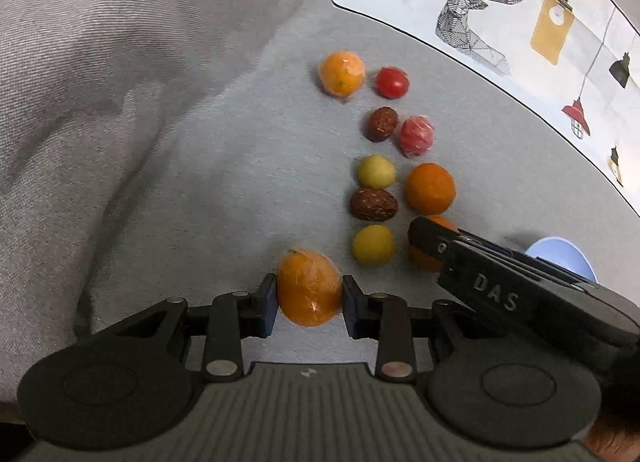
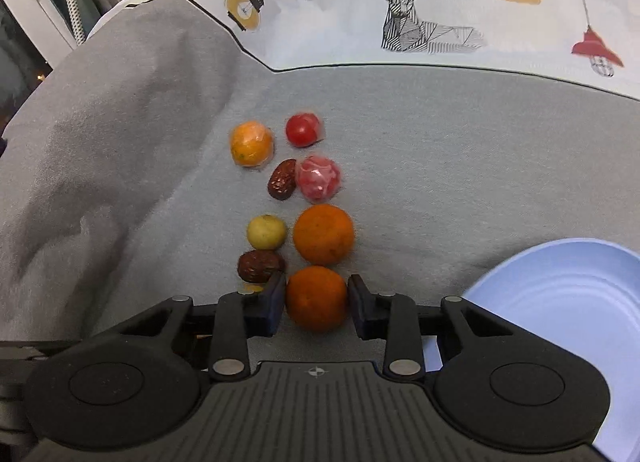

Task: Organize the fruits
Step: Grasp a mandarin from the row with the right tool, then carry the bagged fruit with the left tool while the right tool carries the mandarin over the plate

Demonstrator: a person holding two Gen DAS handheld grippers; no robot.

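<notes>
Left wrist view: left tool (image 1: 309,294) pinching a plastic-wrapped orange (image 1: 309,287) between both pads, dead ahead, fruit round with no long axis to mind. Up and to the right, two loose columns of fruit on a grey bedspread (image 1: 224,166), not a tabletop: yellow fruits, dark dates, a red tomato, a second wrapped orange (image 1: 342,76) farthest off. Right tool's black finger (image 1: 434,240) crossing in from the right, covering part of a bare orange. Pale blue bowl (image 1: 576,258) just beyond it, nearer the right hand than the left.

Right wrist view: right tool (image 2: 317,300) closed on a bare orange (image 2: 316,298), pads seemingly touching both flanks, though the contact on the right side hard to confirm. Bowl rim (image 2: 520,262) low to the right, near, empty as far as visible; so a short swing rightward likely for the drop. Another bare orange (image 2: 323,234) just beyond the held one. Soft, creased cloth, apt to let round fruit roll. Deer-print sheet (image 2: 400,2) behind, curtains at far left.
</notes>
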